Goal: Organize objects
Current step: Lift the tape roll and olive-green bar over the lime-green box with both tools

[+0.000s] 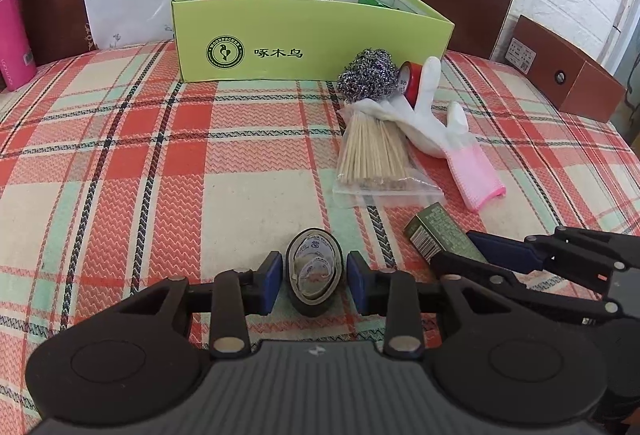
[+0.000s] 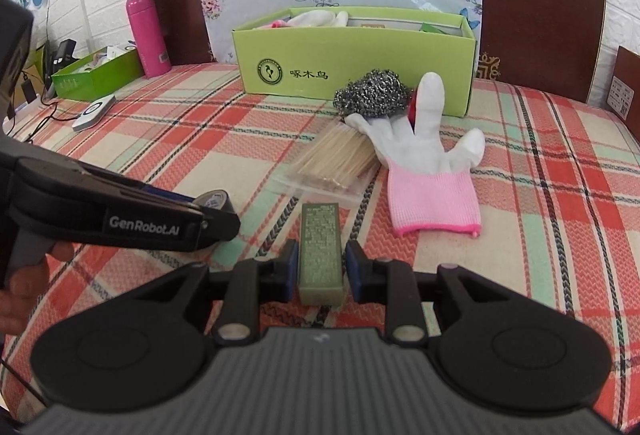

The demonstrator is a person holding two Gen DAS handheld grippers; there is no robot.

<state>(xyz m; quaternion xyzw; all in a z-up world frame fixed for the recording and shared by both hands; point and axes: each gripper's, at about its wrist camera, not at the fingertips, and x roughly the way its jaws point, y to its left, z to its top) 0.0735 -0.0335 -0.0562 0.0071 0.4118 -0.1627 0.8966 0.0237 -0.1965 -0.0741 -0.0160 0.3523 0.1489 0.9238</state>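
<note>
Oval black tape roll (image 1: 314,272), boxy green carton (image 2: 320,255), woven plaid cloth (image 1: 160,163)

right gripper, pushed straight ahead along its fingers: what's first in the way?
The right gripper already has the small green box between its fingers. Beyond it, the bag of wooden sticks lies first in line, then the steel wool scrubber and the green cardboard box. Depth is unclear.

A red, cream and mint plaid cloth (image 1: 160,155) covers the bed. The lime-green cardboard box (image 1: 312,39) bears a dark green emblem. The white knitted glove (image 2: 420,139) has a pink cuff.
</note>
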